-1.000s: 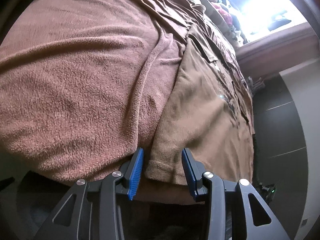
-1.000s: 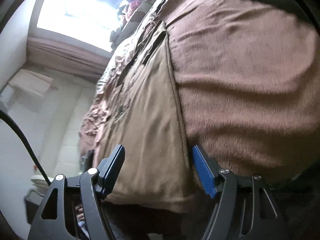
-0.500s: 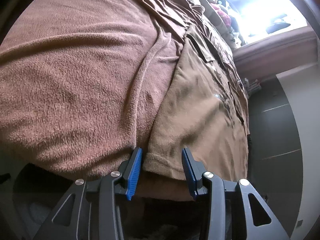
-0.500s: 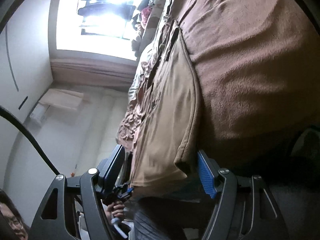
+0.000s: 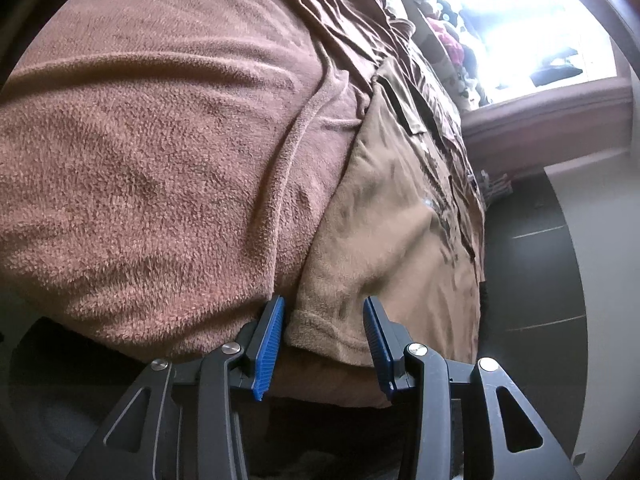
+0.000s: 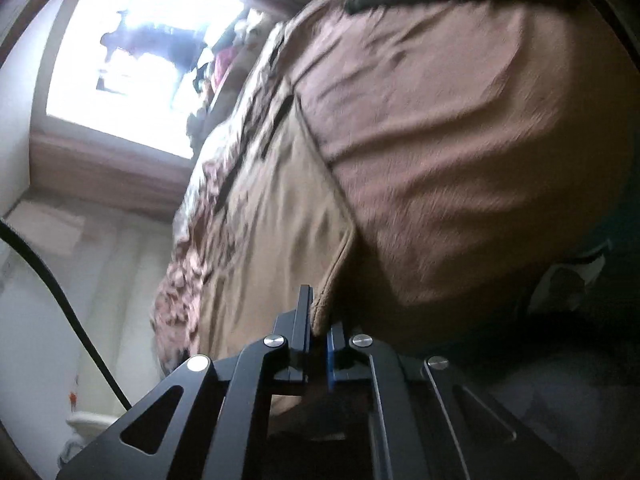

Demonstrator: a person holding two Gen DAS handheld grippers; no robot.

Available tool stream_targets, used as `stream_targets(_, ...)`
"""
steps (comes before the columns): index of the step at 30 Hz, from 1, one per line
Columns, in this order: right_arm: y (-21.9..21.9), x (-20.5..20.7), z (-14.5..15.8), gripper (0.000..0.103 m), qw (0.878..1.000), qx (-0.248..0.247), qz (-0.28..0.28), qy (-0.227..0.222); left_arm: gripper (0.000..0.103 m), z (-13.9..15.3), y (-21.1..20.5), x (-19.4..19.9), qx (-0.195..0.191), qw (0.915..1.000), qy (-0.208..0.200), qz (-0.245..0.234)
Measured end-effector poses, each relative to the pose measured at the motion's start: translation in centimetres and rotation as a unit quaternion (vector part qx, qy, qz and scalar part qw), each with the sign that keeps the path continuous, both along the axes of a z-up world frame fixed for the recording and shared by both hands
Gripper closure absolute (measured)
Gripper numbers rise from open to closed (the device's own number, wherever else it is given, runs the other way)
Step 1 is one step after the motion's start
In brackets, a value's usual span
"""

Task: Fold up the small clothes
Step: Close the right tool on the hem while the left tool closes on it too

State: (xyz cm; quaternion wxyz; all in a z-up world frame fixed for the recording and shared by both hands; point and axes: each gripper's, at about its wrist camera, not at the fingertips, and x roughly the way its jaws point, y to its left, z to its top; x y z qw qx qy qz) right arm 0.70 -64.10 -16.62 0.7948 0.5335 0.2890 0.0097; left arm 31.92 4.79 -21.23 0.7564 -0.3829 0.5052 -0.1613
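A tan garment [image 5: 400, 232] is lying flat on a brown fleece blanket [image 5: 160, 152] covering a bed, its near hem hanging at the bed's front edge by both grippers. The right gripper [image 6: 319, 320], whose jaws were standing wide on either side of the hem corner a second ago, is now clamping shut on that corner of the tan garment [image 6: 272, 216], while the left gripper [image 5: 323, 340] is keeping its blue pads parted around the opposite corner without pressing on it. One corner is now being held, so the fold is probably waiting on the left jaws closing too.
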Motion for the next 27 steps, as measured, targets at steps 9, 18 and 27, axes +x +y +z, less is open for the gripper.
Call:
stream_targets(9,1.6,0.4,-1.6,0.101,1.000,0.002,-0.012,-0.004,0.060,-0.4,-0.8,-0.2,-0.037,0.9986,0.013,0.035)
stream_targets(18,-0.5,-3.9,0.2,0.101,0.999,0.025,-0.019,-0.012,0.087,-1.2,-0.1,-0.2,-0.042,0.9971,0.019,0.060)
stream_targets(27,-0.6,-4.0,1.7,0.101,1.000,0.012,-0.015,-0.022,0.098,-0.2,-0.1,-0.6,-0.017,0.9972,0.006,0.072)
